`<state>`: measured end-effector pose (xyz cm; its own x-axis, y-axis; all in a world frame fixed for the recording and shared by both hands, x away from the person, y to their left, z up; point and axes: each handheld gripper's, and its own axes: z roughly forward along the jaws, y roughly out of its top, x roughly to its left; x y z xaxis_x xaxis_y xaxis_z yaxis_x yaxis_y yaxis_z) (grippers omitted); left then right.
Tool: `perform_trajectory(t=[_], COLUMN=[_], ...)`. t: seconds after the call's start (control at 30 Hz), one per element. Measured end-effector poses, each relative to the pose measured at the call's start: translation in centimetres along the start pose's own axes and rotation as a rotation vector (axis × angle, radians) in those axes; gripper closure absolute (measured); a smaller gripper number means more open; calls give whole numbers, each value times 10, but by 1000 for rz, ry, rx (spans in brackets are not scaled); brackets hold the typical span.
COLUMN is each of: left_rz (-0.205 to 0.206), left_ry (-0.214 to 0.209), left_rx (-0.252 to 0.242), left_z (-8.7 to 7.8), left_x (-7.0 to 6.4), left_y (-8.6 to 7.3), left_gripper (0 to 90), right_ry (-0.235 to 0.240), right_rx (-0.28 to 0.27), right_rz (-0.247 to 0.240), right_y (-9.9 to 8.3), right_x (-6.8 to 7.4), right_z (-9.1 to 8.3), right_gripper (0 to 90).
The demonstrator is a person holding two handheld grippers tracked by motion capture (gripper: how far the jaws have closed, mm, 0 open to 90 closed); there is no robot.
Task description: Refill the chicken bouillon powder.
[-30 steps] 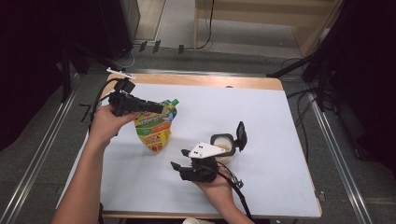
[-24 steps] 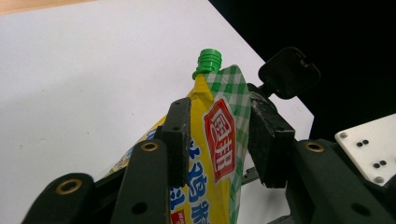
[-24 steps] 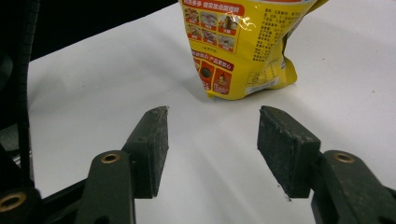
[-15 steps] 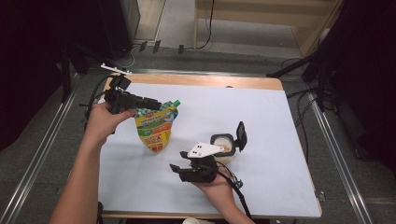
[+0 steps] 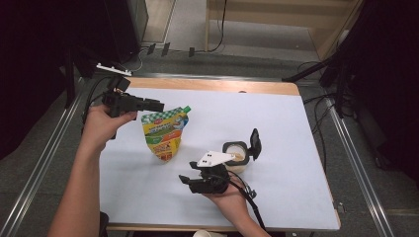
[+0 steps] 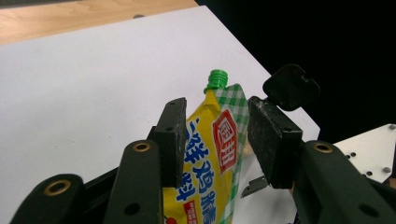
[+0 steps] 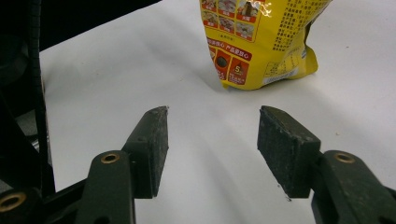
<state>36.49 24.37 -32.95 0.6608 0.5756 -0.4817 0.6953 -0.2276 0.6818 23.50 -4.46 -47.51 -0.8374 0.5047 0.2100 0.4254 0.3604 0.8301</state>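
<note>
The spouted sauce pouch [image 5: 164, 134] stands left of centre on the white table [image 5: 276, 118] (soft, light, likely to buckle), best pinched at its stiffer top seam, where the left gripper [image 5: 157, 105] hovers released; the right gripper [image 5: 184, 179] idles agape.

Setting: a lab or recording studio, not a home. You work at a counter [image 5: 296, 128] with a white surface and a wooden far edge, flanked by metal rails [image 5: 353, 163] along both sides. Cables [image 5: 217, 29] trail across the grey floor beyond the far edge; black curtaining [image 5: 39, 49] closes off both sides.
</note>
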Motion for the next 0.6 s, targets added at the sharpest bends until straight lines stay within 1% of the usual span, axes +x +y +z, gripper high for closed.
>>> perform_trajectory(t=[0.03,0.07,0.17,0.23,0.3,0.37,0.43,0.5,0.53,0.57,0.6], left_rz=[-5,-2,0,1,6,1,-4,-2,-2,-1,-3], left_ry=[1,13,32,61,76,77,85,99,99,116,122], left_rx=[-13,-28,-46,-50,-56,-60,-70,-73,-73,-91,-98], left_z=[-1,-4,-8,-10,-12,-14,-17,-18,-18,-19,-19], left_x=[1,2,3,4,6,8,13,16,16,20,21], left_y=[0,0,-1,-1,-2,-2,-4,-5,-5,-7,-8], left_gripper=[577,577,553,533,520,503,480,464,454,449,438], right_ry=[0,1,-2,-3,1,3,-3,-2,-3,-4,-6], right_rx=[-2,-1,-1,-1,-1,5,10,4,3,2,1], right_rz=[-6,-10,-22,-27,-24,-22,-30,-26,-24,-19,-13], right_y=[1,1,3,4,5,5,7,9,10,10,11], right_x=[0,0,2,2,2,2,1,0,-2,-3,-4], right_z=[-1,-1,-3,-5,-5,-6,-9,-12,-13,-15,-16], right_gripper=[442,442,442,443,443,443,443,443,443,446,447])
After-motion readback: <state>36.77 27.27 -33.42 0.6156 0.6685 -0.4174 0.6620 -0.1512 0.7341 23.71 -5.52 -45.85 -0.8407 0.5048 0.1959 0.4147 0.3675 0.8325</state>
